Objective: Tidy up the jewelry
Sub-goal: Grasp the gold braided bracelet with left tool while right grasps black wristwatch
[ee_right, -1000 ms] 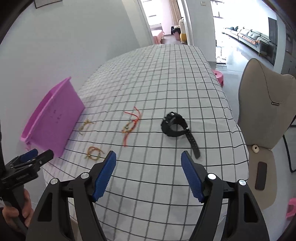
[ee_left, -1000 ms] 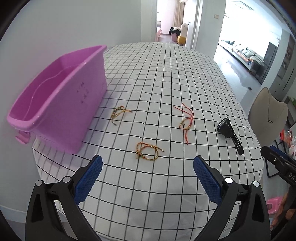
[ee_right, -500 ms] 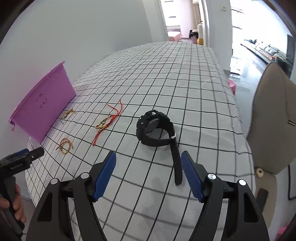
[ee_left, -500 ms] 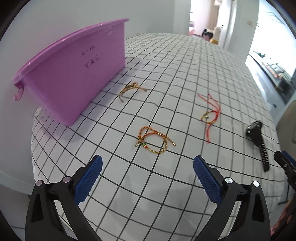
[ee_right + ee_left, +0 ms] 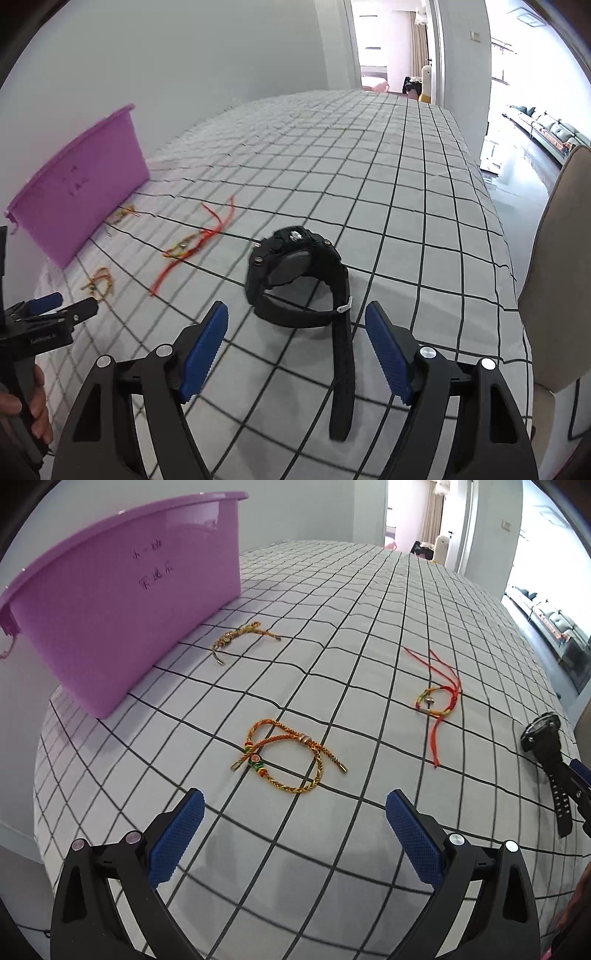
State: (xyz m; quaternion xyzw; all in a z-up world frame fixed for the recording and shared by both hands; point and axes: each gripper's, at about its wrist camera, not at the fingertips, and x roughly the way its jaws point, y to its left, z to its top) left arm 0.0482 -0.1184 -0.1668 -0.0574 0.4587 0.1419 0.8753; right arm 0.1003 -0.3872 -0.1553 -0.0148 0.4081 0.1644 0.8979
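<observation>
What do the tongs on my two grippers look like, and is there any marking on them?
Both tongs, left and right, are black angular frames with silver rivets and blue pads of dimpled or ribbed rubber. The left gripper's body bears small white lettering, too blurred to read. No cables or sleeves show.

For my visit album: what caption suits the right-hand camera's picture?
Right gripper, jaws opening, poised over a black wristwatch on the checked tablecloth.

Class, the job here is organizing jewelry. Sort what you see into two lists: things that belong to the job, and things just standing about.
Belongs to the job:
- orange braided bracelet
- red cord bracelet
- small braided bracelet beside the tub
- black watch
- purple tub
- left gripper, right gripper, jaws opening, strap tail between them unpressed

Just standing about:
- checked tablecloth
- beige chair
</observation>
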